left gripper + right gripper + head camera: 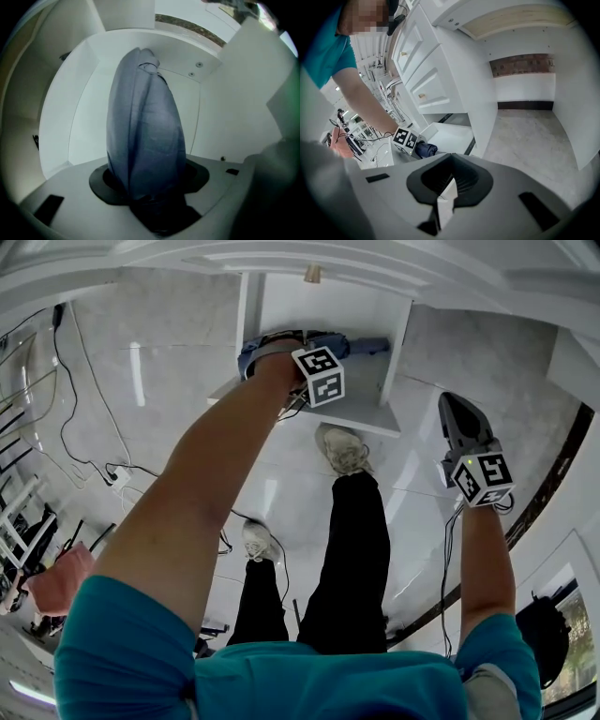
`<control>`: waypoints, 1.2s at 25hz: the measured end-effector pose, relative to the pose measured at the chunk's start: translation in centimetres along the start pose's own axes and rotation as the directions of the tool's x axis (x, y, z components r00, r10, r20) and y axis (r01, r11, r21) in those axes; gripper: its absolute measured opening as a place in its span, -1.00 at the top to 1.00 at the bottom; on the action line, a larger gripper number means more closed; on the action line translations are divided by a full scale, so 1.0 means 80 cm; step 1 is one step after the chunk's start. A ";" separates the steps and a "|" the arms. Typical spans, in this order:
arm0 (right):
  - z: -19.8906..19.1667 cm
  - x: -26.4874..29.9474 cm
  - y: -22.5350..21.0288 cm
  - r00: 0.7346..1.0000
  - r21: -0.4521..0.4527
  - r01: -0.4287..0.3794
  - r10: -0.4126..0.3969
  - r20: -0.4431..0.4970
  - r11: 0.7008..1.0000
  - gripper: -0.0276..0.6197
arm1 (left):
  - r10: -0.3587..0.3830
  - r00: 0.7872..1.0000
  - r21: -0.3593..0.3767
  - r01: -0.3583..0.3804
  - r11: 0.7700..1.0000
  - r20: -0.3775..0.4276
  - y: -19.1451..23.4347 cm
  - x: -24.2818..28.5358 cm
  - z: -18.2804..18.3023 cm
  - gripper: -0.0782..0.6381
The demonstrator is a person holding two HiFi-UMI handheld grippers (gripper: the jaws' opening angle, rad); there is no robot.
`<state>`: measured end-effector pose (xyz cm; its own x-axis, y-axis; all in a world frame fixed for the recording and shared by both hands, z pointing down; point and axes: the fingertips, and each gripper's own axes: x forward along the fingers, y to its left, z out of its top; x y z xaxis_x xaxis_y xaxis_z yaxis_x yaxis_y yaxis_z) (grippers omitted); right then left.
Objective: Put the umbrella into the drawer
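Pale, glossy floor tiles (pixel 169 362) under a white cabinet (pixel 440 70); its lowest white drawer (pixel 367 416) stands pulled out.

Hidden or unclear:
- Folded blue fabric umbrella (pixel 145 131) fills the left gripper view. Its near end disappears into the dark throat of the left gripper (pixel 150 185), so the fingertips are covered there.
- From the head view, the hand and the black-and-white marker cube (pixel 319 374) sit over the grip. Only the umbrella's two ends show either side.
- Cannot tell whether the umbrella rests on the drawer bottom or hangs just above it.
- Drawer's back part is cut off by the cabinet front above it.

Umbrella: inside the drawer, long axis across the drawer's width. One end points toward the drawer's right wall and stops short of it. Seen along the jaws, the strapped far end aims at an inner corner of the drawer.

Arms:
- Left arm (pixel 206 484) stretched out nearly straight, reaching forward and down into the drawer. Left jaws clamped on the umbrella.
- Right forearm (pixel 486 549) raised to the right of the drawer, well clear of it. Right gripper (pixel 452 407) points forward past the drawer's right corner. Its jaws are pressed together, nothing between them.

Person stands in front of the drawer, one pale sneaker (pixel 345 448) just before its front edge.
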<state>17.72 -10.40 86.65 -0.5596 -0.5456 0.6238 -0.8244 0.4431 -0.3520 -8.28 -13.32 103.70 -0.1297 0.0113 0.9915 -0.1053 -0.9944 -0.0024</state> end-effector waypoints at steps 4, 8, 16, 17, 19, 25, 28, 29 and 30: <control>-0.003 0.004 -0.002 1.000 -0.001 0.002 -0.002 -0.008 1.000 0.84 | -0.051 0.992 -0.277 0.082 0.957 0.118 0.019 -0.003 0.027 0.05; -0.001 0.008 -0.001 1.000 0.008 0.003 -0.003 -0.007 1.000 0.84 | -0.006 0.994 -0.303 0.040 0.952 0.112 0.029 0.001 0.024 0.03; 0.004 0.012 0.012 1.000 0.007 -0.012 0.012 -0.001 1.000 0.84 | -0.001 0.991 -0.258 0.035 0.966 0.132 0.024 -0.005 0.007 -0.04; 0.003 0.013 0.013 1.000 0.005 -0.016 0.016 -0.001 1.000 0.84 | 0.004 0.990 -0.259 0.033 0.965 0.142 0.025 -0.006 0.008 -0.05; 0.003 0.016 0.018 1.000 0.004 -0.023 0.023 -0.001 1.000 0.84 | 0.015 0.988 -0.262 0.027 0.965 0.156 0.028 -0.010 0.009 -0.06; 0.006 0.015 0.021 1.000 0.007 -0.028 0.028 0.010 1.000 0.84 | 0.057 0.976 -0.273 0.002 0.962 0.208 0.037 -0.027 0.014 -0.09; 0.008 0.012 0.020 1.000 0.005 -0.022 0.022 0.012 1.000 0.84 | 0.090 0.961 -0.284 -0.013 0.959 0.262 0.042 -0.045 0.021 -0.10; 0.010 0.011 0.020 1.000 0.003 -0.020 0.020 0.012 1.000 0.84 | 0.109 0.954 -0.294 -0.023 0.955 0.281 0.045 -0.052 0.022 -0.10; 0.012 0.012 0.020 1.000 0.000 -0.019 0.019 0.013 1.000 0.84 | 0.134 0.945 -0.309 -0.037 0.950 0.297 0.050 -0.059 0.023 -0.10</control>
<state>15.82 -10.87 86.02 -0.5760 -0.5465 0.6079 -0.8138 0.4534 -0.3635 -6.27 -17.52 99.28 0.1565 -0.1532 0.9757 -0.3997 -0.9132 -0.0793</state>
